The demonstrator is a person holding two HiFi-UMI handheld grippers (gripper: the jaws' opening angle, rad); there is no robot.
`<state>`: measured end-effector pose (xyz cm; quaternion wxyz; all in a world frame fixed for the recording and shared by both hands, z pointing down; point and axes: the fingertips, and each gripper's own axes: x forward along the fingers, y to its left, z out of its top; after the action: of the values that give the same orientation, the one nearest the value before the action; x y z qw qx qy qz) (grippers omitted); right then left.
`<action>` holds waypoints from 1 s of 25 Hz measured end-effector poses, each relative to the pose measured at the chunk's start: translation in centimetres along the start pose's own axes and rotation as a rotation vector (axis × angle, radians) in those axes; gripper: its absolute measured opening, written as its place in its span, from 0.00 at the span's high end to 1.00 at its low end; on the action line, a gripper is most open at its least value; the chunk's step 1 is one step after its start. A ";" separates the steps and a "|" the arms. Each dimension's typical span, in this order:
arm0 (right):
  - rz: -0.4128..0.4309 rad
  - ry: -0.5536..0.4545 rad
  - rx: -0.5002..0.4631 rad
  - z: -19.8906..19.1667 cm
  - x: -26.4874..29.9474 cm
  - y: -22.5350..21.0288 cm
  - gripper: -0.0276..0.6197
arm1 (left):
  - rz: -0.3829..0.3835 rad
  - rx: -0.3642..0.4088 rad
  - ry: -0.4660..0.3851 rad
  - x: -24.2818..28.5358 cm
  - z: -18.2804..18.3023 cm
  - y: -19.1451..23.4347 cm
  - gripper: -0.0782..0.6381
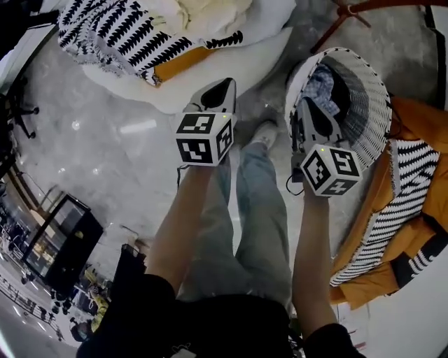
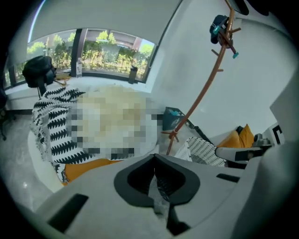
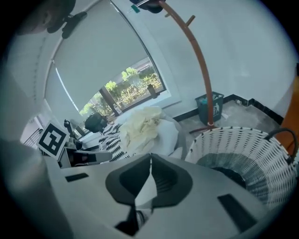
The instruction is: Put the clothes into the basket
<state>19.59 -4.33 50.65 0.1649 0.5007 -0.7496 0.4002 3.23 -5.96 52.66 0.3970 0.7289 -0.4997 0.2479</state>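
A white woven basket [image 1: 380,91] stands on the floor at the right, with a blue plaid garment [image 1: 323,82] and dark clothes inside. My right gripper [image 1: 308,106] hovers over its near-left rim, shut, with nothing between the pads. In the right gripper view the basket [image 3: 243,148] lies to the right of the closed right gripper [image 3: 150,161]. My left gripper [image 1: 225,84] is shut and empty, pointing toward a white round seat [image 1: 231,70] that carries a black-and-white patterned garment [image 1: 119,31] and a cream garment [image 1: 203,14]. The left gripper [image 2: 154,159] shows the patterned garment [image 2: 53,126] far off.
A brown coat rack [image 3: 196,56] and a teal bin [image 3: 209,106] stand behind the basket. An orange sofa [image 1: 420,126] with a striped cloth [image 1: 409,175] lies right of the basket. A black cabinet [image 1: 59,241] stands at the lower left. The person's legs [image 1: 259,210] are below both grippers.
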 end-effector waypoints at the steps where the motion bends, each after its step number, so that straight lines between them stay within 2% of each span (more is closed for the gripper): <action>1: 0.015 0.009 -0.014 0.2 0.9 0.9 0.93 | 0.013 -0.013 -0.010 -0.4 0.2 1.1 0.88; 7: 0.091 0.046 -0.068 0.9 6.4 5.8 0.93 | 0.019 -0.115 -0.089 -1.4 1.3 6.9 0.88; 12: 0.114 0.057 -0.110 2.4 11.0 8.5 0.93 | 0.041 -0.167 -0.143 -0.3 3.7 11.7 0.88; 16: 0.091 0.059 -0.116 3.5 14.9 9.8 0.93 | 0.049 -0.145 -0.160 1.1 5.8 15.2 0.88; 21: 0.052 0.034 -0.143 5.8 20.0 10.5 0.93 | 0.006 -0.117 -0.186 3.3 9.1 18.4 0.88; 25: -0.043 0.059 -0.222 7.2 24.2 9.1 0.93 | -0.027 -0.060 -0.162 5.5 10.7 20.5 0.87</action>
<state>1.93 -23.20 57.88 0.2501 0.4834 -0.7732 0.3255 -14.04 -21.52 57.56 0.3803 0.7411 -0.5273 0.1677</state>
